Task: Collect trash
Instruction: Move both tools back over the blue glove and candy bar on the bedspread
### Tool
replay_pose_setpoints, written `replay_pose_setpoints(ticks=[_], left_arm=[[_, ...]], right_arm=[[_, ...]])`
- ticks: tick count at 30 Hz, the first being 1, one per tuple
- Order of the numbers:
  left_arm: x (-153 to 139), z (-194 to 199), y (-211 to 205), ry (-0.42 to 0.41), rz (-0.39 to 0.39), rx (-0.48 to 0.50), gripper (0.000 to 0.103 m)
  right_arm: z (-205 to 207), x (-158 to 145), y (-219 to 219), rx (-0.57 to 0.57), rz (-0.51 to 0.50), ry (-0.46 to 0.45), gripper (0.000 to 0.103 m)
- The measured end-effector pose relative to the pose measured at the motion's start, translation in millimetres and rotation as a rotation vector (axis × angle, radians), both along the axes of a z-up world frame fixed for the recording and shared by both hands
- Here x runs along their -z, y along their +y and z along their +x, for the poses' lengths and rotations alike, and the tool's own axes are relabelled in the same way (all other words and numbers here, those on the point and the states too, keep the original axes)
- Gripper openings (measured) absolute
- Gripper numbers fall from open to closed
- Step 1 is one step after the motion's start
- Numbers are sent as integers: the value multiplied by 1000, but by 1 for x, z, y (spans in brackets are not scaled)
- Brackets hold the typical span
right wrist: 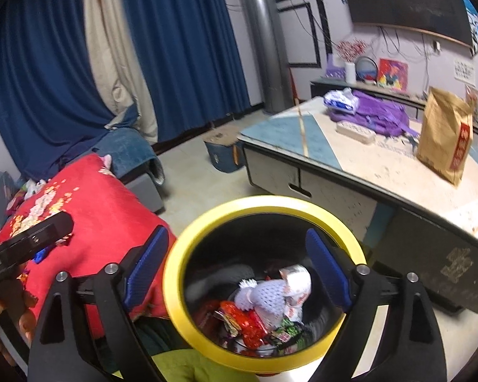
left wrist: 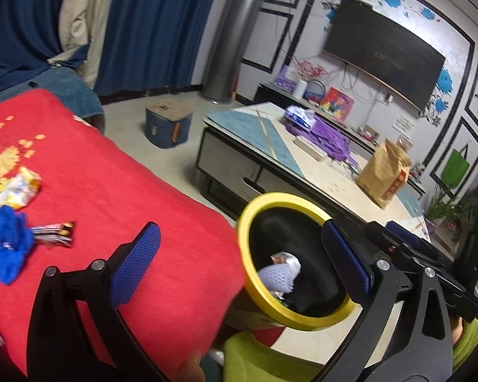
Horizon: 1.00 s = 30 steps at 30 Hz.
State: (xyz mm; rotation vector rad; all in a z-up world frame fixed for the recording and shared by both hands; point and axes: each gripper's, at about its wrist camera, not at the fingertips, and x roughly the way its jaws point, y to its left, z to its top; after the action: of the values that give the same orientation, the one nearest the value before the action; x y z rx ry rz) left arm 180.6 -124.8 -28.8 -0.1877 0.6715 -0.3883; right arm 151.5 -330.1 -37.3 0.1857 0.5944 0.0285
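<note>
A black bin with a yellow rim (left wrist: 298, 199) (right wrist: 264, 202) stands between the red-covered seat (left wrist: 118, 191) and the low table. Inside lie a pale purple foam net (right wrist: 266, 299), a white wrapper (right wrist: 298, 281) and red and green packets (right wrist: 250, 321). My right gripper (right wrist: 242, 270) hangs open above the bin's mouth, nothing between its pads. My left gripper (left wrist: 242, 259) is open over the seat's edge and the bin's rim, empty too. On the red cover at the left lie a blue rag (left wrist: 9, 248), a striped wrapper (left wrist: 54, 234) and a yellow-white packet (left wrist: 16, 189).
A low table (right wrist: 360, 159) at the right carries a brown paper bag (right wrist: 444, 135), purple cloth (right wrist: 379, 114) and a white box. A blue box (left wrist: 167, 125) sits on the floor. Blue curtains hang behind. Green cloth (left wrist: 264, 356) lies below the bin.
</note>
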Motion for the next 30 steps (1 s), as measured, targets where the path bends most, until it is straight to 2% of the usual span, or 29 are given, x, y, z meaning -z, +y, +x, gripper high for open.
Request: replay_pose_setpoints(ticks=[6, 13, 23, 30], left_arm=[[-7, -5, 27, -12, -6, -62, 92], [-17, -12, 57, -28, -20, -136, 92], [-25, -20, 92, -45, 46, -229, 92], [-25, -22, 111, -44, 58, -262, 92]], right_arm=[[-7, -11, 24, -48, -12, -39, 90], [-8, -14, 55, -119, -34, -39, 91], [-13, -16, 97, -227, -69, -46, 91], [-14, -22, 117, -275, -66, -51, 91]])
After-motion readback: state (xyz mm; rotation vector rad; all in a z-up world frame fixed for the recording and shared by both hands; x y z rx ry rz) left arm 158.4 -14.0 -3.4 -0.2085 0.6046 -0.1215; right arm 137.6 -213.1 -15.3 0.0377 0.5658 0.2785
